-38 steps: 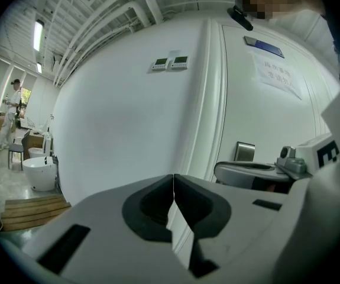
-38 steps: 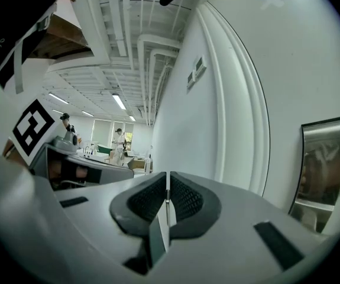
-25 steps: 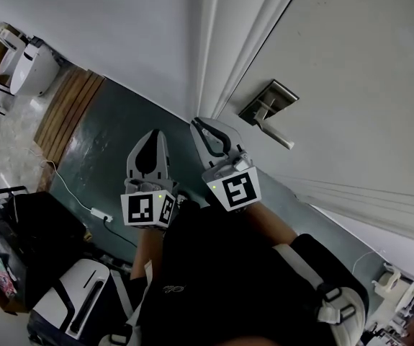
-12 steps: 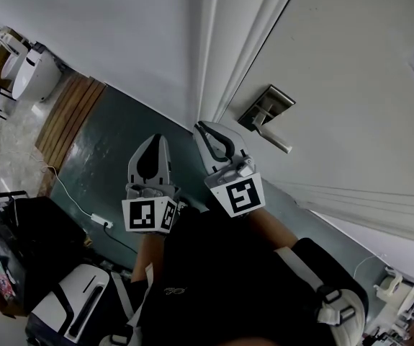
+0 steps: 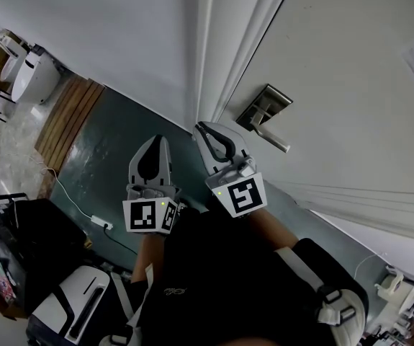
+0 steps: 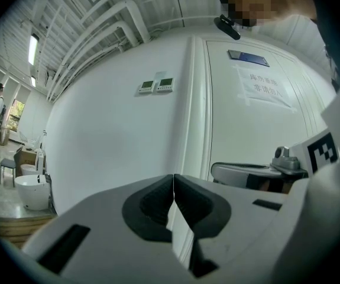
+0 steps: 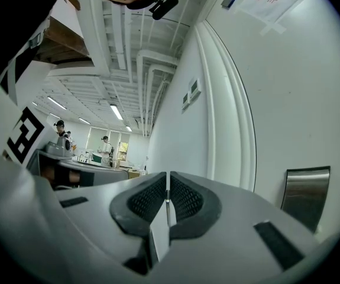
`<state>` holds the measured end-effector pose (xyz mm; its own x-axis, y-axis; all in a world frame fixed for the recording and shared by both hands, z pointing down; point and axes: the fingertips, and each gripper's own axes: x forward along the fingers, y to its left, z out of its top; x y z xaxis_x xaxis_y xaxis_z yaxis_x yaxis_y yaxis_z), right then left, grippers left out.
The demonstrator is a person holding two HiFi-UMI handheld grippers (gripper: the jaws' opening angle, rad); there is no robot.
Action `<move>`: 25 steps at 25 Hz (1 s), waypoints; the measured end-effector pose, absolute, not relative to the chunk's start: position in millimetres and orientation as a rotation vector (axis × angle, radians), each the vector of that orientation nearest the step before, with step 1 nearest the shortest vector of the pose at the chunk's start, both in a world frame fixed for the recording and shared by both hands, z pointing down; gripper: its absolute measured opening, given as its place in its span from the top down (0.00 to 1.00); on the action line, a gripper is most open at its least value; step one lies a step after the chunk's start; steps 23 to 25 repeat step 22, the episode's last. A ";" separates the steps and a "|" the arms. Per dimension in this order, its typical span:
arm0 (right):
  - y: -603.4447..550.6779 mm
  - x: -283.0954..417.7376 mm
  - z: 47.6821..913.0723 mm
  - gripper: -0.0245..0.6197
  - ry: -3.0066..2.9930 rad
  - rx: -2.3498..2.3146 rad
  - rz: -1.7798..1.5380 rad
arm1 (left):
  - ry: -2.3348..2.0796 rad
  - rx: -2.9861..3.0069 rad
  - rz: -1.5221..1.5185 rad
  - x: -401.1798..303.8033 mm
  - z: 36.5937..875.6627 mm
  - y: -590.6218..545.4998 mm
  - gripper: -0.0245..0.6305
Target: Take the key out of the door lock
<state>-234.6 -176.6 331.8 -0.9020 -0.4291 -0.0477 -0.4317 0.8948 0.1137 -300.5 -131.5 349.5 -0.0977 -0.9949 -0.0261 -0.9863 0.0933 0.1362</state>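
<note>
The door's metal lock plate (image 5: 263, 105) with its lever handle (image 5: 277, 140) sits on the pale door (image 5: 351, 85), up and to the right of my right gripper (image 5: 202, 127). No key shows on the plate. The plate's edge (image 7: 306, 195) appears at the right of the right gripper view. My right gripper (image 7: 167, 203) is shut, and a thin metal sliver, seemingly the key (image 7: 167, 207) seen edge-on, is pinched between its pads. My left gripper (image 5: 157, 138) hangs beside it, left of the door frame (image 5: 214, 56). In its own view, that left gripper (image 6: 174, 200) is shut with nothing held.
A white wall (image 5: 120, 34) runs left of the frame, carrying two small wall panels (image 6: 156, 86). Below lie dark green floor (image 5: 113, 143), a wooden strip (image 5: 66, 110), a white cable with a socket strip (image 5: 100, 214), bags and white equipment (image 5: 77, 301). People stand far off (image 7: 106, 144).
</note>
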 end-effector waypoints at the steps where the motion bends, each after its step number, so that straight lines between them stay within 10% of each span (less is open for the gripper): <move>1: -177.0 -234.5 332.6 0.92 3.038 -0.691 0.188 | -2.266 2.061 -0.182 -300.4 350.0 -131.9 0.93; 25: -182.7 -234.6 331.1 0.92 3.025 -0.706 0.184 | -2.245 2.080 -0.170 -299.6 354.1 -138.5 0.93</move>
